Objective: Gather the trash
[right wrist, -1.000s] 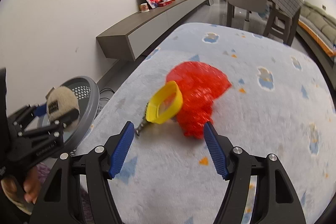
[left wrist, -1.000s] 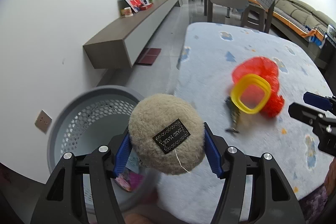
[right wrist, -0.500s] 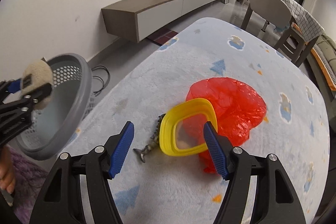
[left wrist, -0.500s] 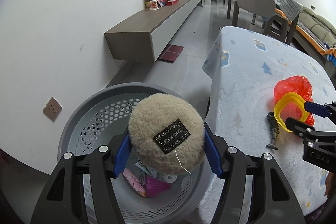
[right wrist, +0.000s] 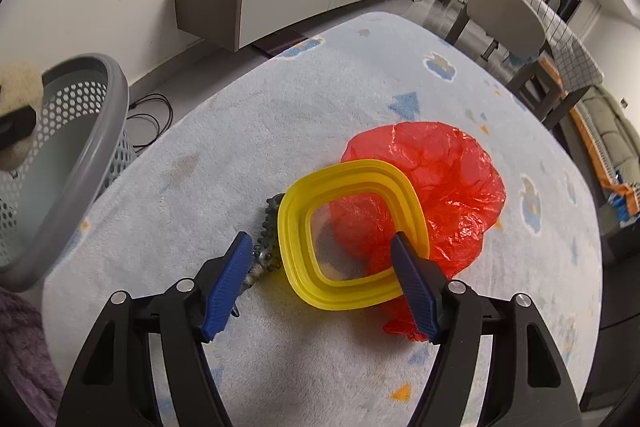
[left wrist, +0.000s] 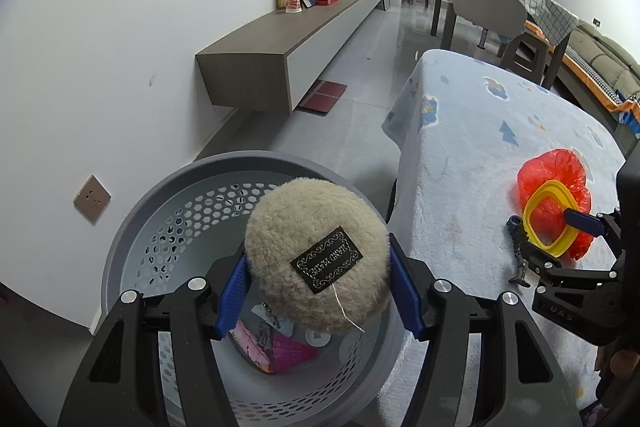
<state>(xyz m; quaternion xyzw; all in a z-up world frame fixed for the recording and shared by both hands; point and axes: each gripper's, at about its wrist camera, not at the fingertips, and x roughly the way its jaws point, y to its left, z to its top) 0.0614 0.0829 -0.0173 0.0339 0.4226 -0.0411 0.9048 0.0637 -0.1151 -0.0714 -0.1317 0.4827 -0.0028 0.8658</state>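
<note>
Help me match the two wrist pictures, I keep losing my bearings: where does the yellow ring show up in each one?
Left wrist: the yellow ring sits at the right edge, on the table against the red plastic bag.
Right wrist: the ring lies in the lower centre, between the open fingers of the right gripper.
Shared landmark: the grey basket, lower left in one view, far left in the other.

Left gripper [left wrist: 318,287]: both fingers [left wrist: 234,293] are pressed against a held load, angled downward. Right gripper [right wrist: 322,285]: angled downward, jaws just widened, nothing gripped.
</note>
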